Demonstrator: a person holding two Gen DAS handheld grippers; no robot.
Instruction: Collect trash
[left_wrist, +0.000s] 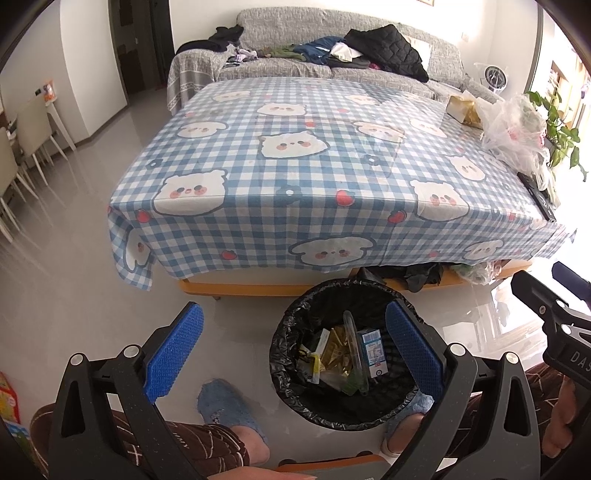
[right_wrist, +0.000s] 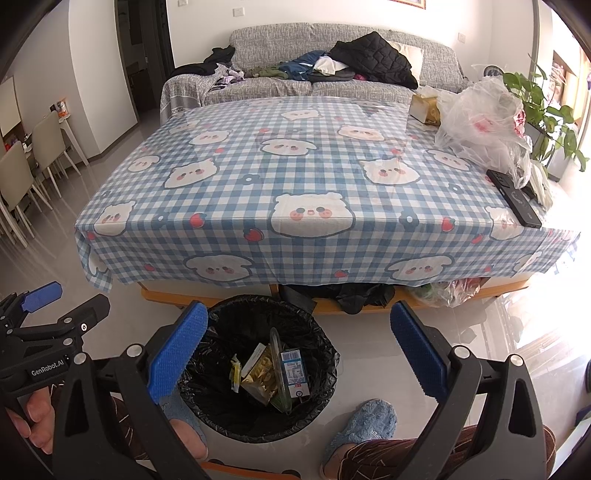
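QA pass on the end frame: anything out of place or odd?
Mostly tidy. The blue checked bear-print tablecloth hangs skewed, its left corner drooping lower. Dark crumpled cloth or bags are stuffed under the table. Trash sits inside the black-lined round bin, nothing spilled.

Bin (right_wrist: 258, 369) on floor before table (right_wrist: 295, 229); trash (right_wrist: 273, 373) inside. Sofa (right_wrist: 332, 48) behind table. Bag (right_wrist: 480, 125), remote (right_wrist: 513, 197) at table's right edge.

Strong daylight is pouring in from the right in both views, blowing out the glossy floor (right_wrist: 535, 332) there and glaring off it. Fisheye distortion is bending the edges, with dark corners vignetting. The centre is staying sharp; the bin (left_wrist: 314, 417) interior is sitting in shadow.
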